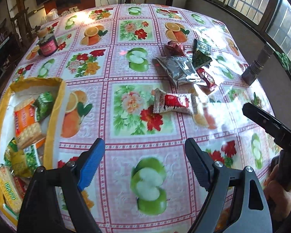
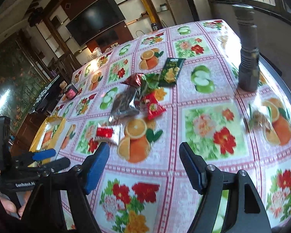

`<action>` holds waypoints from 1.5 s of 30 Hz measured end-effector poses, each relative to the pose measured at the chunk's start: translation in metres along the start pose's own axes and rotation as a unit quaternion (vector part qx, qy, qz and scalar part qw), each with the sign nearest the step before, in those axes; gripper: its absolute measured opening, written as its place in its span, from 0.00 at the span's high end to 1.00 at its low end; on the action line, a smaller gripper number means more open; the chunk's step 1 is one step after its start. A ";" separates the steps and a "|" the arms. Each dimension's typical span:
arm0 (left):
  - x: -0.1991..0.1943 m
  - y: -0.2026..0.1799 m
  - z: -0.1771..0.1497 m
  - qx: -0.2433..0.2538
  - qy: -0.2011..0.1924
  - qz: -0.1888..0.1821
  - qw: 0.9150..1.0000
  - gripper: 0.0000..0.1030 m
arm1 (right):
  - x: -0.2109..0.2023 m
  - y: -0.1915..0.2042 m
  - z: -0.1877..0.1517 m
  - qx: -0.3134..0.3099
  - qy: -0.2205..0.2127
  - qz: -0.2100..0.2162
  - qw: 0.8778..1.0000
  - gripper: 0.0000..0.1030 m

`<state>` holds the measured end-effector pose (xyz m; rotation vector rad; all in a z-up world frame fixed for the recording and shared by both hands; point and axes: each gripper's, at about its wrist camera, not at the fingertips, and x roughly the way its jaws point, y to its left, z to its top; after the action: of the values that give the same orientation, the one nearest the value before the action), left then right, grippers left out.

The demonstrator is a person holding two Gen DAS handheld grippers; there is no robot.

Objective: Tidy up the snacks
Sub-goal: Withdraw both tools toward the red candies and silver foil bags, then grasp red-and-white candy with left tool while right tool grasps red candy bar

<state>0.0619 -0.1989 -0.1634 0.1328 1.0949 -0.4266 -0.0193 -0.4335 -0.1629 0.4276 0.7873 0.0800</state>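
Observation:
Loose snack packets lie mid-table: a red-and-white packet (image 1: 174,103) (image 2: 108,133), a silver packet (image 1: 180,69) (image 2: 126,103), a red packet (image 1: 207,79) (image 2: 154,105), a dark green packet (image 1: 201,56) (image 2: 171,71) and a crumpled dark red wrapper (image 1: 175,47) (image 2: 133,81). A yellow box (image 1: 56,101) (image 2: 50,128) at the left holds several biscuit and snack packs. My left gripper (image 1: 145,165) (image 2: 56,158) hangs open over the tablecloth, right of the box, with nothing between its fingers. My right gripper (image 2: 145,165) is open and empty too, short of the red-and-white packet.
A dark flashlight (image 1: 256,66) (image 2: 247,58) stands upright near the table's right edge. A clear packet of nuts (image 2: 260,116) lies in front of it. A pink-labelled jar (image 1: 47,45) (image 2: 70,93) stands at the far left. A hand (image 1: 279,190) grips the right tool.

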 end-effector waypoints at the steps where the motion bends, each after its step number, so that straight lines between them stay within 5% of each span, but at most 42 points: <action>1: 0.003 0.000 0.003 -0.004 0.002 -0.001 1.000 0.18 | 0.004 0.003 0.005 -0.004 -0.002 0.004 1.000 0.28; 7: 0.027 0.000 0.022 -0.047 0.024 -0.029 0.998 0.18 | 0.038 0.025 0.032 -0.068 0.002 -0.020 0.997 0.28; 14: 0.056 0.003 0.035 -0.122 0.054 -0.063 0.989 0.18 | 0.053 0.008 0.048 -0.079 0.010 -0.040 0.996 0.28; 22: 0.072 -0.002 0.053 -0.152 0.046 -0.041 0.986 0.18 | 0.061 0.001 0.051 -0.082 0.020 -0.024 0.996 0.28; 31: 0.079 -0.025 0.052 -0.034 0.039 -0.027 0.998 0.29 | 0.079 0.000 0.061 -0.089 0.039 0.000 0.995 0.28; 35: 0.075 -0.036 0.036 0.073 0.059 -0.033 0.995 0.29 | 0.084 0.006 0.062 -0.106 0.046 0.001 0.993 0.28; 39: 0.064 -0.030 0.037 0.101 0.042 -0.037 0.993 0.29 | 0.098 0.007 0.064 -0.120 0.061 -0.011 0.991 0.29; 45: 0.056 -0.032 0.044 0.141 0.024 0.000 0.990 0.29 | 0.107 0.003 0.061 -0.124 0.081 -0.004 0.989 0.52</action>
<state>0.1078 -0.2572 -0.1894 0.3940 1.0769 -0.5794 0.1000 -0.4270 -0.1952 0.1841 0.9258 0.2053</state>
